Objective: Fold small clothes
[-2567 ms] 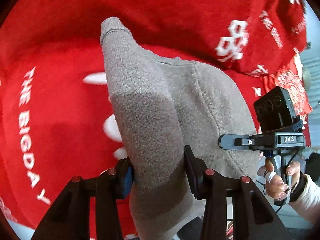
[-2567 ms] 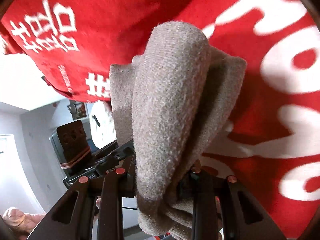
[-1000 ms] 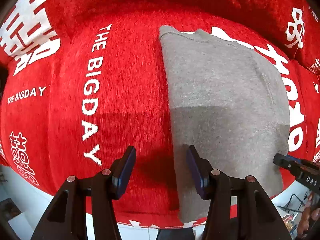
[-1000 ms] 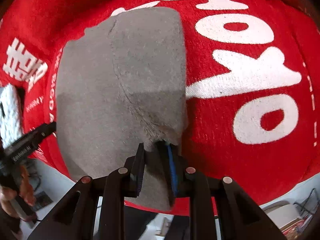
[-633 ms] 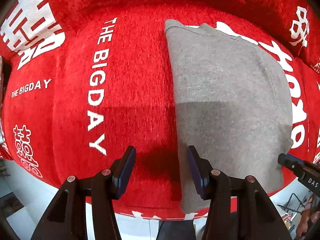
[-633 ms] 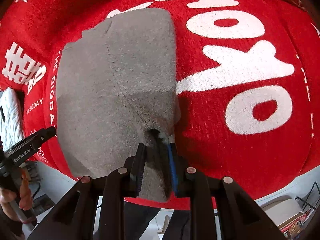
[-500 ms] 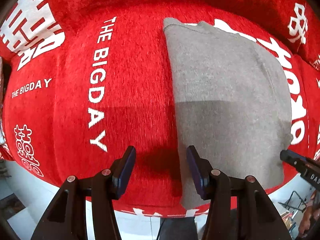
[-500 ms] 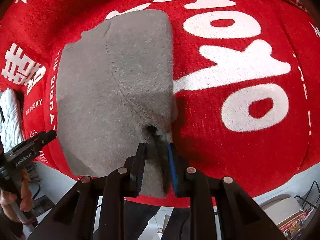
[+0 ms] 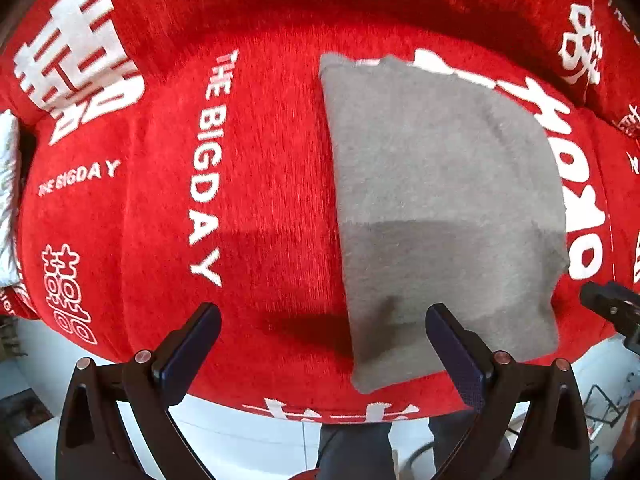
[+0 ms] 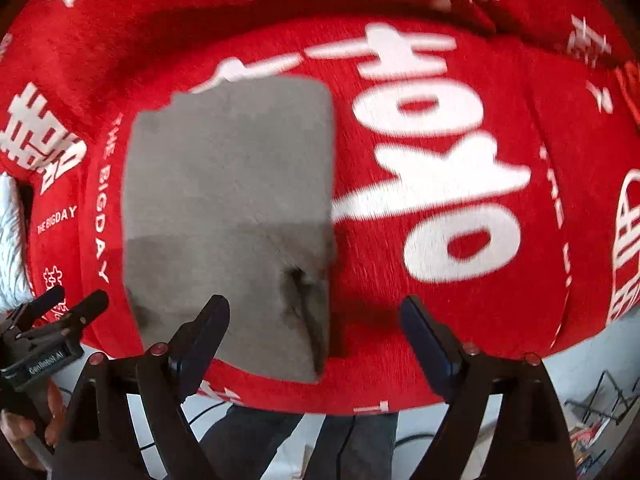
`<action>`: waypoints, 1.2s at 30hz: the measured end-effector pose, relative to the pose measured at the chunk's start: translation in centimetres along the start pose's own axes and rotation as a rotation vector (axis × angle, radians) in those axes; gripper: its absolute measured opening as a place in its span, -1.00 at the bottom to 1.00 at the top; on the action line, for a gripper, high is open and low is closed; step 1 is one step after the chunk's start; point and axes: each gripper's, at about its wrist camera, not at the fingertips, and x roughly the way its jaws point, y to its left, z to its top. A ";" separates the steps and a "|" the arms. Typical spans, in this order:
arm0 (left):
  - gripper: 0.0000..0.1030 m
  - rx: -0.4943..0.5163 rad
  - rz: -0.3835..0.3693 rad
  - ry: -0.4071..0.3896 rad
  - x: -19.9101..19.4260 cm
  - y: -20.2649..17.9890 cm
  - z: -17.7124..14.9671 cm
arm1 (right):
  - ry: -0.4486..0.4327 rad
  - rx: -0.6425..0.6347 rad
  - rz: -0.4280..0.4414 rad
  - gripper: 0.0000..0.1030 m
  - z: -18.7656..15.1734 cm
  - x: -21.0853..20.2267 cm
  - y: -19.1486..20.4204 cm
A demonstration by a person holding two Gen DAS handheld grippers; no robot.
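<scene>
**Both grippers let go of the folded grey garment**

Left wrist view: the left gripper (image 9: 322, 340) looks straight down with its fingers (image 9: 188, 346) spread as wide as they go; its jaws have just been opening, and nothing is pinched between them. The folded grey knit garment (image 9: 444, 208) lies flat on the red blanket (image 9: 260, 184) printed with white lettering. Its near left corner sits below and between the fingers, closer to the right finger, and its long left edge runs away from the fingers toward the far side. The cloth is clear of both pads, which suits a release: the fold appears to be set down and left to rest. At the right edge of the view, beyond the right finger, the tip of the other gripper shows

Right wrist view: the right gripper (image 10: 316, 332) also points down, fingers (image 10: 430, 344) parted with nothing held; its jaws have just been opening. The garment's near right corner lies between the fingers, nearer the left one, with a small dark pucker just ahead of the fingers where the fabric looks pinched up. The rest of the garment stretches ahead and to the left of the left finger. This view is somewhat blurred. Judging by the neat rectangle, this fold looks finished
</scene>
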 end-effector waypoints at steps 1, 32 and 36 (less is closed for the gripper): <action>0.99 0.004 0.003 -0.010 -0.3 -0.1 0.0 | -0.004 -0.010 -0.017 0.78 0.2 -0.1 0.3; 0.99 -0.018 0.017 -0.056 -1.3 -0.6 0.1 | -0.029 -0.027 -0.107 0.99 0.1 -0.2 2.4; 0.99 -0.022 0.018 -0.056 -1.3 -0.5 0.0 | -0.028 -0.030 -0.109 0.99 0.1 -0.1 2.5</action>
